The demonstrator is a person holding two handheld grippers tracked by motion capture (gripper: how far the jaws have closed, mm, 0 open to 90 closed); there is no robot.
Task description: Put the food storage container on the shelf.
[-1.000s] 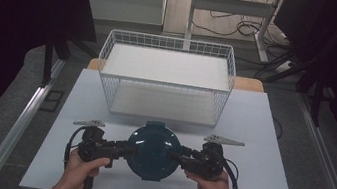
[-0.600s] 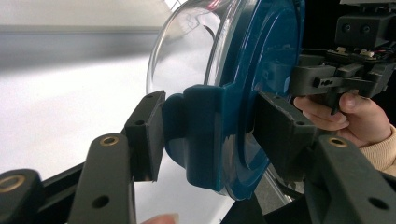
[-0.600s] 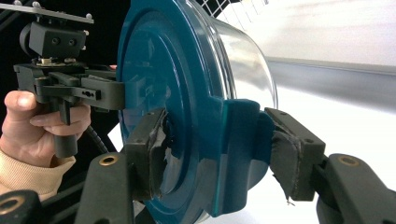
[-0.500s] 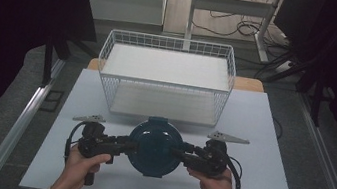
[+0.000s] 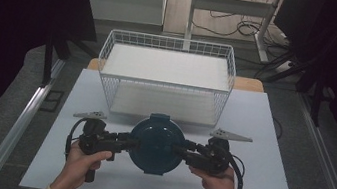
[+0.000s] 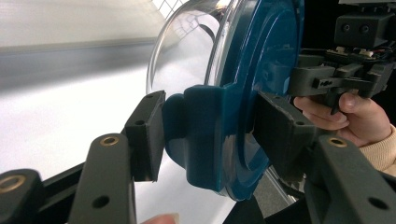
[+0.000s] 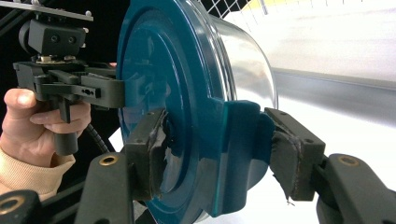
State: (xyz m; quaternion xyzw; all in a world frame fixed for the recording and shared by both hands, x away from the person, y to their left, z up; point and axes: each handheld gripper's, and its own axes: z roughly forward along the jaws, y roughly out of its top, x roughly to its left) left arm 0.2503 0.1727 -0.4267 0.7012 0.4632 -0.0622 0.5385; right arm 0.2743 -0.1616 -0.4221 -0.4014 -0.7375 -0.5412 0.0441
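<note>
A round container [image 5: 155, 143] with a teal lid and a clear body hangs between both grippers just above the white table [image 5: 264, 119]. My left gripper [image 5: 126, 141] is shut on the lid's left tab, and my right gripper [image 5: 183, 152] is shut on the right tab. In the left gripper view the jaws of the left gripper [image 6: 210, 135] clamp the teal tab of the container [image 6: 261, 70], with the clear body to the left. In the right gripper view the right gripper [image 7: 219, 154] pinches the opposite tab of the container [image 7: 163, 60].
A white wire basket [image 5: 172, 42] stands on the table right behind the container, with nothing in it. Dark floor, metal rails and cables surround the table. Both hands sit near the table's front edge.
The container and both grippers have shifted slightly forward or upward, toward the basket. Both grips look unchanged.
</note>
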